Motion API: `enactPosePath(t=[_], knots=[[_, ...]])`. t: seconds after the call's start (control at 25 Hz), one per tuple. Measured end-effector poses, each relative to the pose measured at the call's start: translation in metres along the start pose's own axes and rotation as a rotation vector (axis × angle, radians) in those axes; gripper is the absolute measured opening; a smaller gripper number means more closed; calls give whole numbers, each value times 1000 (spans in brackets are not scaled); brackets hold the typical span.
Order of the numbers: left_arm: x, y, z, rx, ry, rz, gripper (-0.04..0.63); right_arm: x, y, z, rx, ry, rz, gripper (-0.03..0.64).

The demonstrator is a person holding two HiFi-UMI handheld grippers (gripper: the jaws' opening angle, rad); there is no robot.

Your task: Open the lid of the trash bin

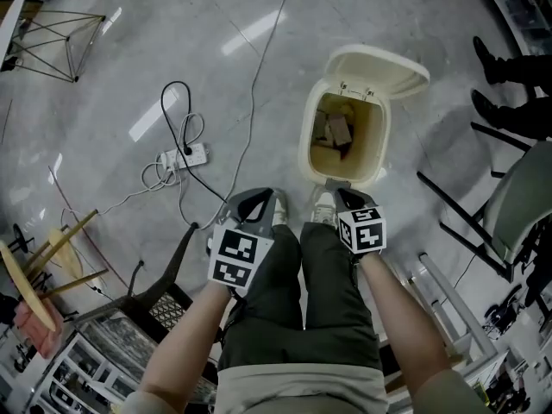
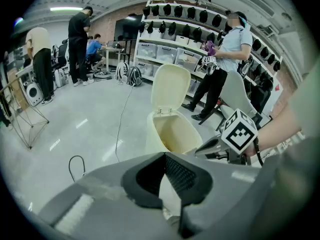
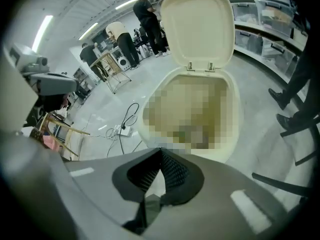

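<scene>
The left tool [image 1: 254,203] and the right tool [image 1: 345,198] are both held low in front of the person's knees in the head view, each pointing forward over the grey floor [image 1: 103,84]. The trash bin [image 1: 308,141] stands on the floor just ahead of the right tool. Its lid [image 1: 384,69] is swung up and back on the far side, so the bin is open. Crumpled brown scraps [image 1: 336,129] lie inside. To the left of the bin, well apart from it, a white power strip [image 1: 185,156] sits among looped black cable.

In the left gripper view, the left tool [image 2: 165,156] has its ribbed pads meeting at the tips, narrow, with nothing held between them. Beyond it the trash bin [image 2: 150,129] stands open, its lid [image 2: 170,86] upright. The right tool [image 2: 200,149] reaches in from the right, close to the bin's near rim. People stand in the background near a wall of shelves [image 2: 175,49].

In the right gripper view, the right tool [image 3: 161,154] is likewise pinched together at the tips and empty. The trash bin [image 3: 235,109] fills the middle just past it, and the lid [image 3: 197,24] is raised. The power strip [image 3: 122,130] lies on the floor to the left.
</scene>
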State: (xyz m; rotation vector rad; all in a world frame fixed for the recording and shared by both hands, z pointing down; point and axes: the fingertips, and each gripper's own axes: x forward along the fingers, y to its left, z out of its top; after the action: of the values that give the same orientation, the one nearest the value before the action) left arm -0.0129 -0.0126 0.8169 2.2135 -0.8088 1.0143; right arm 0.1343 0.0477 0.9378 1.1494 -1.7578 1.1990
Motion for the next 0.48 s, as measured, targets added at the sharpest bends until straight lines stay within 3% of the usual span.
enactPosePath(t=[0.16,0.48], knots=[[-19,1,13,11,-11,5,2,-22,4,18,0,-10,3,3],[-87,1,70,10,-95,45,2,-113,54,75,-123,-97,77,3]])
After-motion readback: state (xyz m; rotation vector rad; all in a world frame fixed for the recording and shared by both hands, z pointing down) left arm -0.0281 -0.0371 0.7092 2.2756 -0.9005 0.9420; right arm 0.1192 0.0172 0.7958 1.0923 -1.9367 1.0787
